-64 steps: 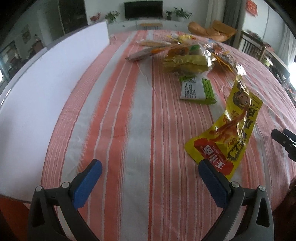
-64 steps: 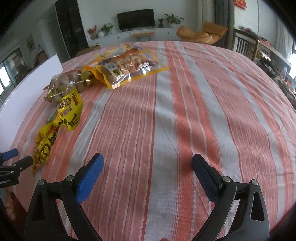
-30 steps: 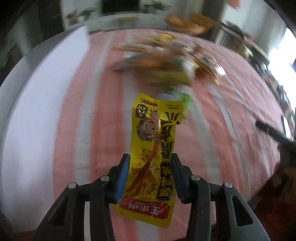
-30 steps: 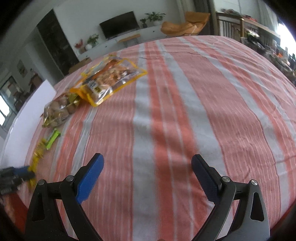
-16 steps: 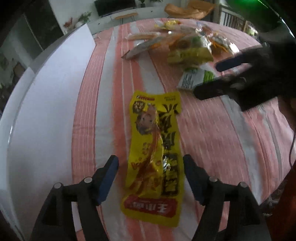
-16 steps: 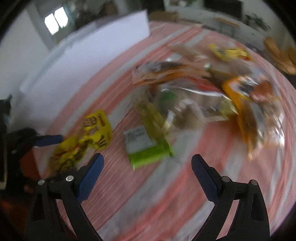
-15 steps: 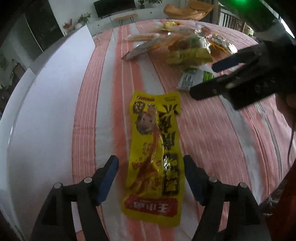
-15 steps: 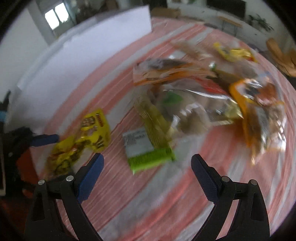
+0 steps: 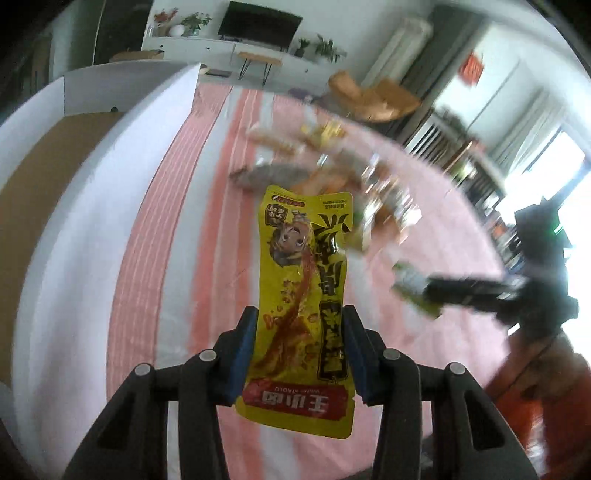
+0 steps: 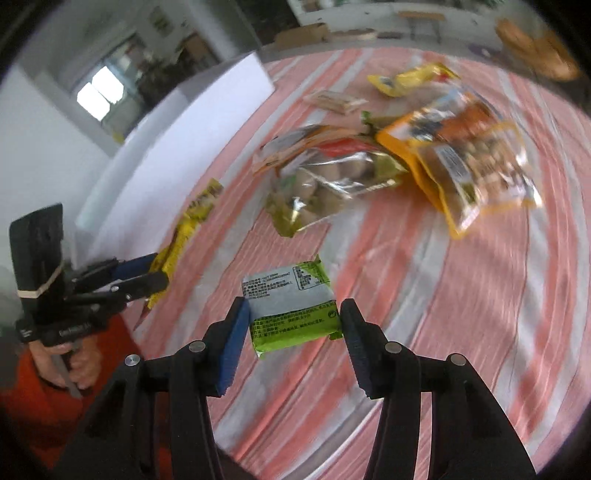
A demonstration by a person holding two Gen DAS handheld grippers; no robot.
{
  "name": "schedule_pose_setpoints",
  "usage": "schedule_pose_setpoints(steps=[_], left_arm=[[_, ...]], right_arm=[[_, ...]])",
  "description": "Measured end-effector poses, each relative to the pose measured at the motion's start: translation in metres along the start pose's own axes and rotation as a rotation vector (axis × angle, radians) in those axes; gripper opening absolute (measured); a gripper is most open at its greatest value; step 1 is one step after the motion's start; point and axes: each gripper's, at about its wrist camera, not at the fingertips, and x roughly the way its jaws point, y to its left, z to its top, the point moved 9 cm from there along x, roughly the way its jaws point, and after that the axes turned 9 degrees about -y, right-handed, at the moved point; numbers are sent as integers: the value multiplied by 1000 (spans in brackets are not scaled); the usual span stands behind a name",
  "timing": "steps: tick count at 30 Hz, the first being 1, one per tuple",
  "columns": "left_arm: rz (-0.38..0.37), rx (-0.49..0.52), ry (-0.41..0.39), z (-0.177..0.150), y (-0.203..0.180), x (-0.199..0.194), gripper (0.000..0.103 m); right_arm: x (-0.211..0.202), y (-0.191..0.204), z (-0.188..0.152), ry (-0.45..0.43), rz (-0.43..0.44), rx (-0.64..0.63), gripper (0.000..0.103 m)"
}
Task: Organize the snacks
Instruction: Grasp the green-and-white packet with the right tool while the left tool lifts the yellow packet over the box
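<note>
A home living room: wall-mounted television (image 9: 259, 23) over a white sideboard (image 9: 236, 48) (potted plants (image 9: 195, 20) alongside).

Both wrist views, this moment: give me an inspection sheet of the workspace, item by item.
Surface: striped tablecloth, pink and white, covers the table.
Job's things: yellow snack packet in the left gripper; green and white packet between the right gripper's fingers; white box along the table's left edge, cardboard floor showing.
Clutter: loose pile of snack bags further back.
Grippers: left gripper shut on the yellow snack packet; right gripper closed onto the green and white packet.
Cables: nothing seen.
Surroundings: living room, television, chair.
</note>
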Motion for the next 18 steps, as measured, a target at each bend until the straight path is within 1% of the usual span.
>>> schedule_pose_setpoints(steps=[1,2,3,4,5,6,7,8,9,10,11,12,13,14,15,16,18], left_arm=[[-20,-17,-22,10,-2,-9,45],[-37,-32,-53,24,-2,-23,45],[-45,-43,-79,36,-1,-33,45],[-51,-60,-116,51,5,-48,45],[-48,-71,-141,62,12,-61,45],[-33,-77,-167,73,21,-76,45],[2,-75,-192,83,32,-89,45],[44,-69,-212,91,44,-100,45],[88,-67,-224,97,57,-111,45],[112,-74,-234,101,69,-123,45],[120,-83,-244,103,78,-134,45],[127,-86,-251,104,84,-142,45],[140,-85,-260,104,91,-151,45],[160,-80,-268,103,98,-158,45],[175,-77,-273,99,103,-163,45],[186,-78,-277,96,108,-167,45],[185,-93,-275,90,116,-167,45]], right_arm=[[-4,0,2,-7,21,33,53],[-9,1,1,-19,52,66,46],[-15,6,7,-35,84,96,23],[-21,14,17,-56,132,132,16],[-25,22,26,-73,168,155,16],[-25,37,45,-93,200,155,16],[-28,47,54,-106,201,133,16],[-26,59,67,-115,181,95,16],[-22,68,72,-100,140,50,19],[-13,73,74,-71,88,-4,25],[0,78,68,-1,47,-61,48],[15,81,58,82,43,-92,67],[24,83,46,137,38,-120,69],[31,83,33,180,21,-160,68],[37,82,18,226,-11,-199,68],[46,75,2,274,-64,-220,68],[59,64,-12,304,-148,-244,68]])
